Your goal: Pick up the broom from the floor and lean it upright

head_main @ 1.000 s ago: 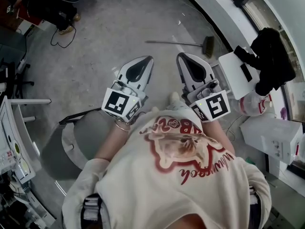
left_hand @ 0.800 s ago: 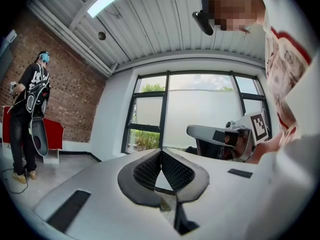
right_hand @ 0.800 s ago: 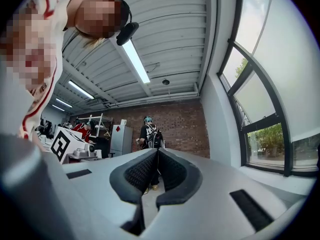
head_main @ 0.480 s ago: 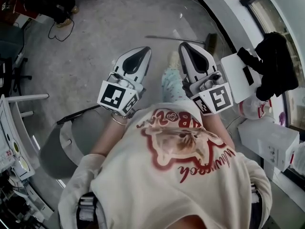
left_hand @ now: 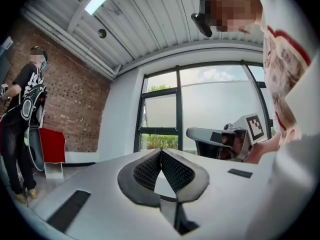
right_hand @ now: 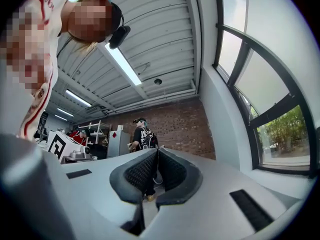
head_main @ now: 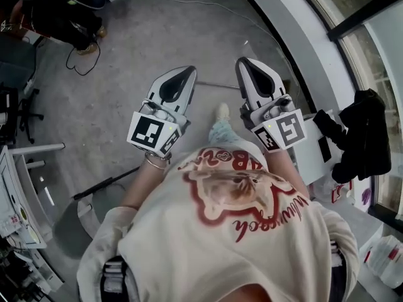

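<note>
The broom lies on the grey floor ahead of me; in the head view only a stretch of its thin handle (head_main: 217,85) shows between my two grippers, and its head is hidden behind the right one. My left gripper (head_main: 189,71) and my right gripper (head_main: 243,62) are held side by side in front of my chest, above the floor and apart from the broom. In the left gripper view the left gripper (left_hand: 161,151) has its dark pads meeting at the tips with nothing between them. The right gripper (right_hand: 157,151) is shut and empty as well.
A black jacket (head_main: 362,134) hangs over a white stand (head_main: 313,153) at the right, beside the curved window wall (head_main: 296,39). A person in black (head_main: 66,17) stands at the far left, with a cable (head_main: 79,58) on the floor. A chair base (head_main: 94,187) sits low on the left.
I have walked forward: the broom has come closer and slid behind the right gripper, and the white stand with the jacket has dropped to the lower right. Both grippers stay shut.
</note>
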A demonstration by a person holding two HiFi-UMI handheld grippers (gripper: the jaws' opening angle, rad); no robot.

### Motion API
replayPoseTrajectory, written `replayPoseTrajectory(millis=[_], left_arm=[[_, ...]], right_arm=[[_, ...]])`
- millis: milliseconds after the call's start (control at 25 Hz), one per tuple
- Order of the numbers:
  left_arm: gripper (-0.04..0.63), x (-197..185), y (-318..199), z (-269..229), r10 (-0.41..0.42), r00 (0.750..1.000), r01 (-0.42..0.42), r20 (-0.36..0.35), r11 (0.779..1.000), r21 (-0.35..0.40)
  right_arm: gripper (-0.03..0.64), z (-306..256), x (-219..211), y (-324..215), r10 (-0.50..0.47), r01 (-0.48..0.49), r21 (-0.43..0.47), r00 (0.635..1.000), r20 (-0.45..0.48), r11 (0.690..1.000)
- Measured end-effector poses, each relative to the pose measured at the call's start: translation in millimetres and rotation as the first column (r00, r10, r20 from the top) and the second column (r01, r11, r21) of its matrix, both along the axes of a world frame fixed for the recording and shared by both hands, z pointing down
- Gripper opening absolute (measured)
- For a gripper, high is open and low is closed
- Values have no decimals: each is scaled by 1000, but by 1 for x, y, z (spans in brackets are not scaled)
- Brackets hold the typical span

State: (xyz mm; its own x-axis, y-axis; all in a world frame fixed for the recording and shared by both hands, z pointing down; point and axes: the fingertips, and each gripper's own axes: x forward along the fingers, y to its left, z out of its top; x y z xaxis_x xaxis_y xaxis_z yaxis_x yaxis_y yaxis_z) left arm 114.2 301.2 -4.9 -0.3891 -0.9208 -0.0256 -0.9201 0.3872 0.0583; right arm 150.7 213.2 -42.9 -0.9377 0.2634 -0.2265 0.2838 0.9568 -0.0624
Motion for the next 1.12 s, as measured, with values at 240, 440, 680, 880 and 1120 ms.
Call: replayPoseTrajectory(millis=[240, 440, 680, 880, 1120], left_arm=[[21, -96, -101, -26, -42, 999, 41, 27, 998, 51], [21, -145, -146, -41, -111, 991, 110, 73, 994, 22], [21, -190, -152, -36, -148, 989, 149, 22, 989, -26], [21, -199, -169, -29, -112, 994, 111, -5, 993, -40], [21, -209, -171, -20, -95, 995, 95, -36, 995, -24]], right_arm=[[25, -25, -101, -101, -42, 41, 24, 999, 27, 999], [25, -28, -162, -156, -109, 110, -8, 993, 51, 994], [25, -18, -211, -177, -122, 128, -116, 991, 56, 985], [25, -13, -227, -187, -114, 121, -135, 992, 61, 983], [25, -4, -228, -190, -91, 93, -115, 996, 22, 989]])
